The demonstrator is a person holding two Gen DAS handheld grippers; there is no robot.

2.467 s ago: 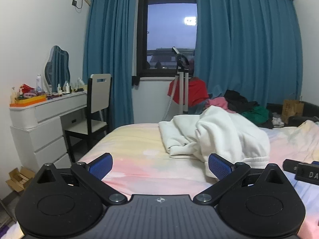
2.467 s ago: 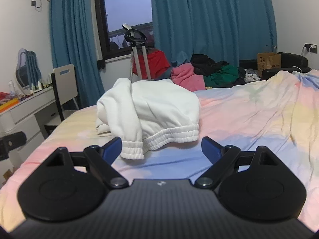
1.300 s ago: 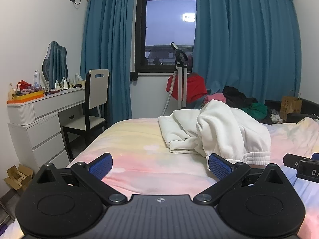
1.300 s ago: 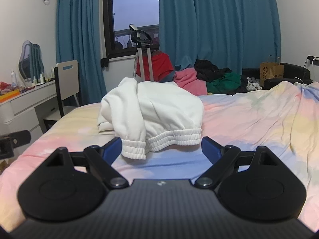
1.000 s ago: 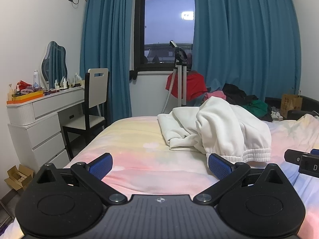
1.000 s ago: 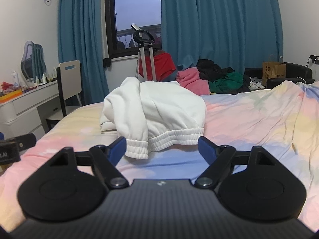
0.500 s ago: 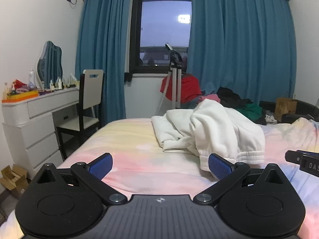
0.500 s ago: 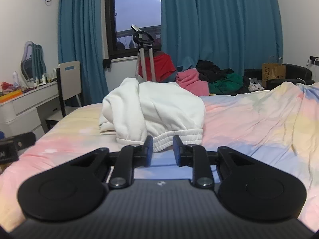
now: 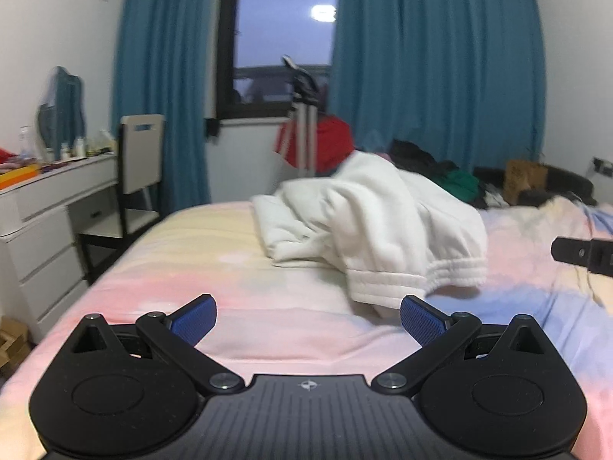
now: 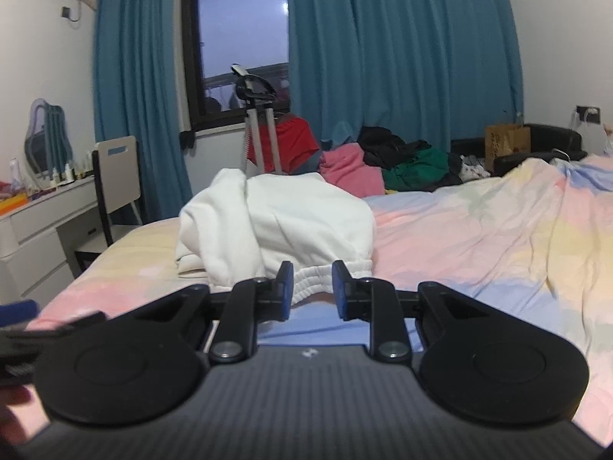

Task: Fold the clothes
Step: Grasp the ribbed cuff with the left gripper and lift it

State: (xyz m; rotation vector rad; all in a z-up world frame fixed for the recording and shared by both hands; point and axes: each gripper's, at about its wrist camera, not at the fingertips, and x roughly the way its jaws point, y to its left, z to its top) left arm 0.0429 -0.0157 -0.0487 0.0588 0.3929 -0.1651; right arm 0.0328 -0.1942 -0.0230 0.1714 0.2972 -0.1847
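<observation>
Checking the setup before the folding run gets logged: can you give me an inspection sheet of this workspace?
Surface: bed with a pastel sheet, wrinkled on the right.
Job's things: white sweatshirt crumpled in a heap, ribbed hem toward the cameras.
Clutter: heap of clothes beyond the bed.
Grippers: left tongs wide open, short of the sweatshirt; right tongs narrowed at the hem, a gap still visible, grip cannot be told.
Cables: charger lead at the wall socket.
Surroundings: blue curtains, window, dresser, chair, garment steamer stand.

Crumpled white sweatshirt (image 9: 377,230) on bed (image 9: 214,260)
</observation>
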